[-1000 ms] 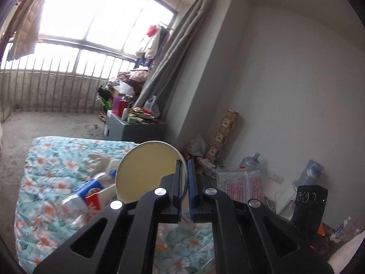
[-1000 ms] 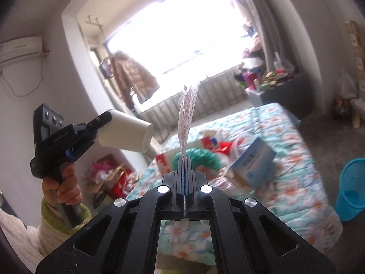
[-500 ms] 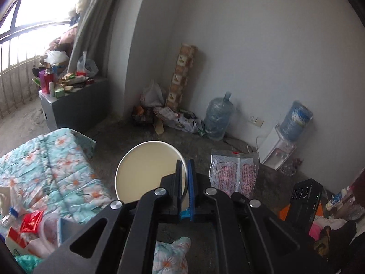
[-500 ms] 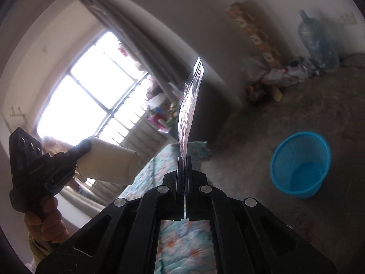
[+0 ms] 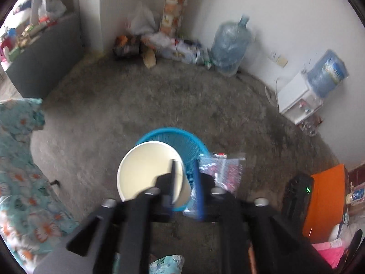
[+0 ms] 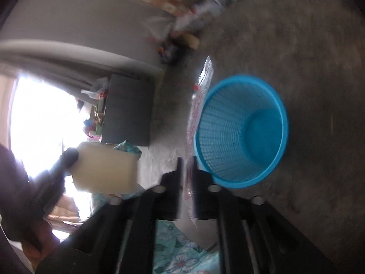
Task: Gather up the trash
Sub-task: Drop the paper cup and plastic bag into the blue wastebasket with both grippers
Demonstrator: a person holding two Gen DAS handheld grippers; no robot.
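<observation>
Dropping trash: left gripper (image 5: 184, 183) and right gripper (image 6: 187, 186) just parting jaws, loosing cup (image 5: 150, 171) and wrapper (image 6: 198, 105) over bin (image 6: 241, 130); next needing both clearing rim, probably

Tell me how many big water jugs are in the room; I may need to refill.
2. One water jug stands on the floor by the far wall; the other jug sits atop the white dispenser at right. Others may be hidden.

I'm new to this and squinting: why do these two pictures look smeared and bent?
Left wrist view: motion blur smears the white paper cup and blue mesh plastic basket; fisheye bends the walls. Right wrist view: blurrier, tilted sideways, with the bright window washed out by glare.
</observation>
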